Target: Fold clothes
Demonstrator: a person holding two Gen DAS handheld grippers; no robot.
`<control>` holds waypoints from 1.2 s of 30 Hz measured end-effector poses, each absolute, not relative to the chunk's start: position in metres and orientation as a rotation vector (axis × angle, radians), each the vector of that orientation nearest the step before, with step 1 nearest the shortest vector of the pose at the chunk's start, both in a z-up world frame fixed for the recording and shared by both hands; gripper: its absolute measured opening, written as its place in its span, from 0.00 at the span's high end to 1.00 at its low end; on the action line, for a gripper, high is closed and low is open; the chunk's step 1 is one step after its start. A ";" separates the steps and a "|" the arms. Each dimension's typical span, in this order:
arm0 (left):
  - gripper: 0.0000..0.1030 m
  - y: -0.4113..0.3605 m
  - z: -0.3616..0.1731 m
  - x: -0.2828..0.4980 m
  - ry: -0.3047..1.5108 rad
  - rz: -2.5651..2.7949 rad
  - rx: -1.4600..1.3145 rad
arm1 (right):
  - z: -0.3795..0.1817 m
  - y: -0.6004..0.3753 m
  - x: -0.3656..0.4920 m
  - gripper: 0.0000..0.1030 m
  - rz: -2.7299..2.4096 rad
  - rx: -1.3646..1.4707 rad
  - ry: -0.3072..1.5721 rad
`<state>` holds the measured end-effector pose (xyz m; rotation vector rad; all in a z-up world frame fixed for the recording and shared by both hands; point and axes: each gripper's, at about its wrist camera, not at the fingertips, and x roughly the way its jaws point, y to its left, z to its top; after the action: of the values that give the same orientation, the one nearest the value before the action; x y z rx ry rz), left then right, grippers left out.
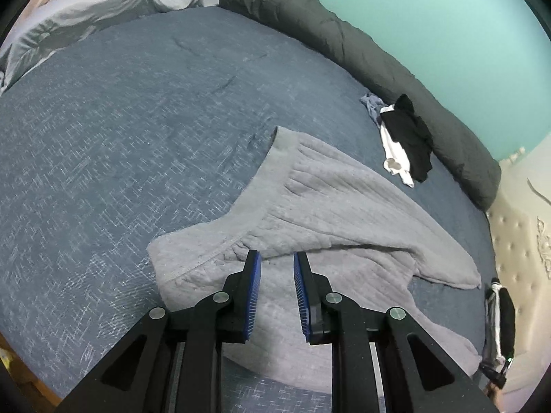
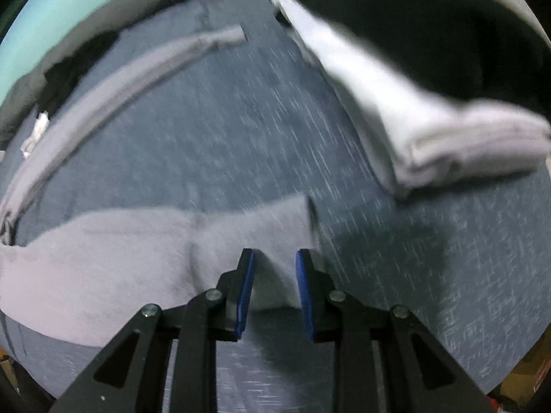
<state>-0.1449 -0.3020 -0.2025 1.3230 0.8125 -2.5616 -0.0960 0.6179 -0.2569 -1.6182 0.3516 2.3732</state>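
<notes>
Grey quilted trousers (image 1: 330,220) lie spread on the blue bedspread (image 1: 137,120), waistband toward the middle of the bed, legs running right. My left gripper (image 1: 277,258) is open just above the waist end, nothing between its blue pads. In the blurred right wrist view my right gripper (image 2: 274,254) is open over a trouser leg end (image 2: 172,251); cloth lies between the fingers but is not clamped. The other leg (image 2: 113,86) curves away to the upper left.
A folded white garment (image 2: 413,117) lies on the bed to the right. A small pile of black and white clothes (image 1: 406,141) sits by a rolled dark grey duvet (image 1: 361,51). A grey pillow (image 1: 103,3) is at the far end. A tufted headboard (image 1: 516,241) is at right.
</notes>
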 end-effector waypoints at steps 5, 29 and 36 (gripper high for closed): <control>0.79 -0.300 -0.208 -0.158 0.758 -2.551 1.362 | -0.245 0.620 -0.085 0.76 2.426 -1.534 0.384; 0.57 -0.329 -0.279 -0.346 0.746 -2.530 1.434 | -0.224 0.455 -0.182 0.76 2.743 -1.603 0.096; 0.57 -0.340 -0.296 -0.374 0.786 -2.543 1.428 | -0.233 0.463 -0.190 0.76 2.697 -1.588 0.129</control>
<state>-0.3737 -0.3399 -0.2963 1.4275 0.7859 -2.5435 -0.1897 0.4629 -0.2332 -1.5882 0.1285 2.6966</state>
